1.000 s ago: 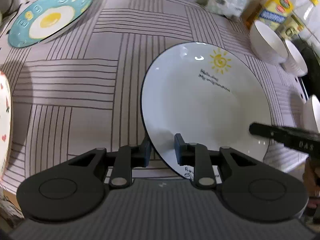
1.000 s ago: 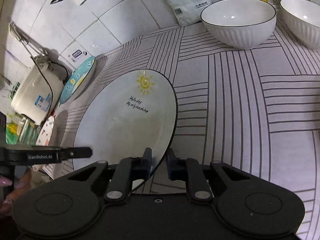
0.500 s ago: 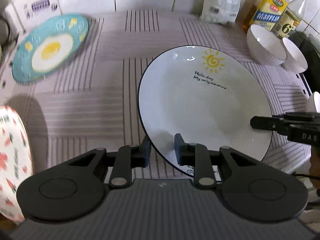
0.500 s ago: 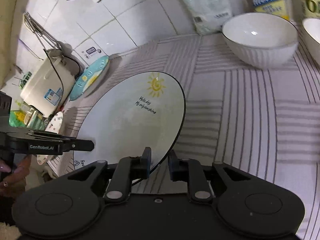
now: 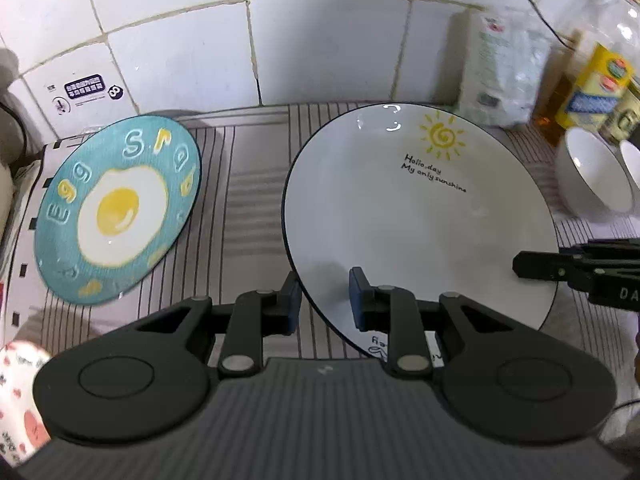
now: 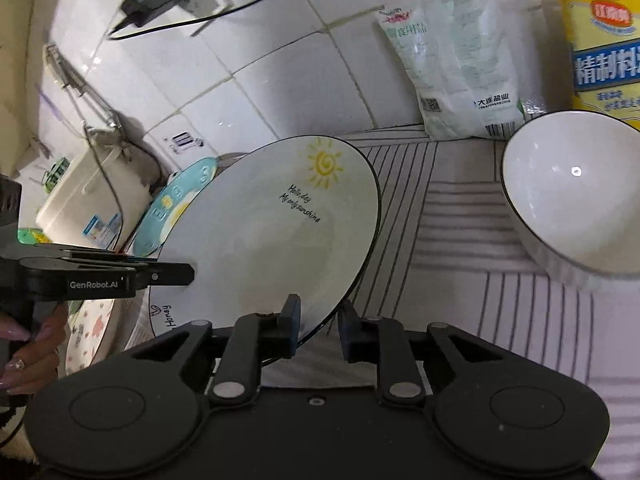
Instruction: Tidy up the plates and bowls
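A white plate with a yellow sun and black rim [image 5: 416,216] is held off the striped counter by both grippers. My left gripper [image 5: 324,300] is shut on its near left rim. My right gripper [image 6: 318,326] is shut on its near right rim; the plate shows in the right wrist view [image 6: 272,236]. A teal fried-egg plate [image 5: 116,208] lies at the left by the wall, also seen behind the white plate [image 6: 172,204]. A white bowl [image 6: 572,192] stands to the right, with a second bowl [image 5: 632,168] beside it.
A floral plate [image 5: 20,392] sits at the near left edge. A salt bag [image 6: 452,60] and oil bottles [image 5: 592,80] stand against the tiled wall at the back right. A white rice cooker [image 6: 92,200] is at the far left.
Both grippers have lifted the white sun plate off the counter and tilted it up, moving toward the back wall. The teal plate now appears closer.
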A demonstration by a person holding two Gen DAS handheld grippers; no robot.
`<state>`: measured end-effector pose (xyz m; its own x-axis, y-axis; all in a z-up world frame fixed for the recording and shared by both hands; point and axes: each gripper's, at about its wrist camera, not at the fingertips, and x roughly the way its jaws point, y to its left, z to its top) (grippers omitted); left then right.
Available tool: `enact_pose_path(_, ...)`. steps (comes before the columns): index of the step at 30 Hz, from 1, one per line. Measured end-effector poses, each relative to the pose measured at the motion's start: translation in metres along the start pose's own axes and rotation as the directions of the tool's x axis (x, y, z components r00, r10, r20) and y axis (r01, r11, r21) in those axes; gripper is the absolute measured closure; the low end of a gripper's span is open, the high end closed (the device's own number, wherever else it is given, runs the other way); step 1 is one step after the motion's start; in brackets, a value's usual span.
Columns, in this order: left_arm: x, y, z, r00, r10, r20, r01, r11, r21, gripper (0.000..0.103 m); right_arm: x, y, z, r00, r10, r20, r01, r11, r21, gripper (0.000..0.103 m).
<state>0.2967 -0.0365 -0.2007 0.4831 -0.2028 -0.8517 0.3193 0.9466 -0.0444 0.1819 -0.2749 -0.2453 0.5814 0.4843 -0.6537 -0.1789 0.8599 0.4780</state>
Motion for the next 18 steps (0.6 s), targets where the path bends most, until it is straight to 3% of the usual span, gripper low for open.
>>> enact_pose_path(8,0.036,0.010,0.032,0.999,-0.014,-0.033,0.012,0.998,-0.056,0.080,0.023,-0.008,0.028,0.998,-0.046,0.034,0.046,0.999,0.015,0.078)
enact_pose_path(18,0.056,0.005,0.048,0.997,0.006,-0.073,-0.011,0.997,-0.071,0.080,0.045,-0.007,0.045,0.990,-0.143,-0.016,0.142,0.989,-0.050,0.073)
